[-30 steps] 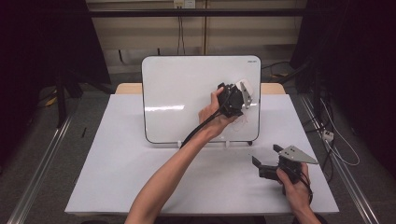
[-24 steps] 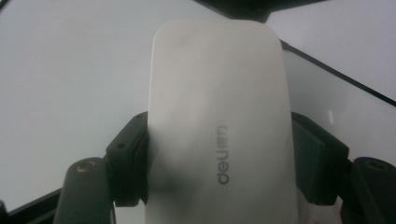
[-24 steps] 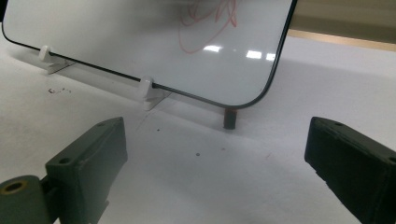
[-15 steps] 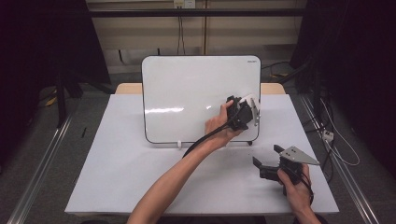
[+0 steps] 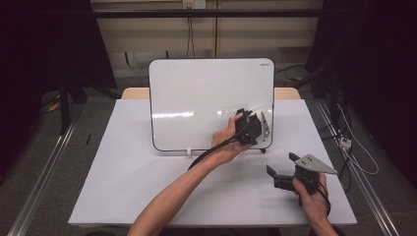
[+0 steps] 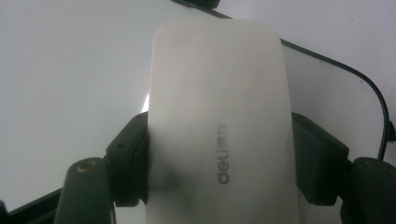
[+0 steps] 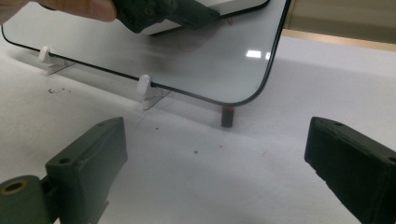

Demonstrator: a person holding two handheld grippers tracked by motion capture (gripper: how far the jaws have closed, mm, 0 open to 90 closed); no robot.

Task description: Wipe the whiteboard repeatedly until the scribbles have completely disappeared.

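A white whiteboard point(image 5: 196, 98) stands upright at the back of the table, its face wiped bare. My left gripper point(image 5: 248, 129) is at the board's lower right part, shut on a white eraser point(image 6: 219, 130) with grey lettering. The black pads point(image 6: 133, 154) press on both long sides of the eraser, which lies flat against the board. My right gripper point(image 5: 284, 164) rests low over the table to the right of the board, open, with nothing between its fingers point(image 7: 93, 158). From the right gripper view the left gripper point(image 7: 163, 11) appears against the board point(image 7: 210, 60).
White clips point(image 7: 144, 86) hold the board's lower edge on the white table sheet point(image 5: 123, 182). A small dark peg with a red band point(image 7: 226, 116) stands under the board's right corner. Metal rails point(image 5: 39, 177) run along both table sides.
My left gripper has slid down and to the right across the board with the eraser in it. The right gripper has stayed where it was.
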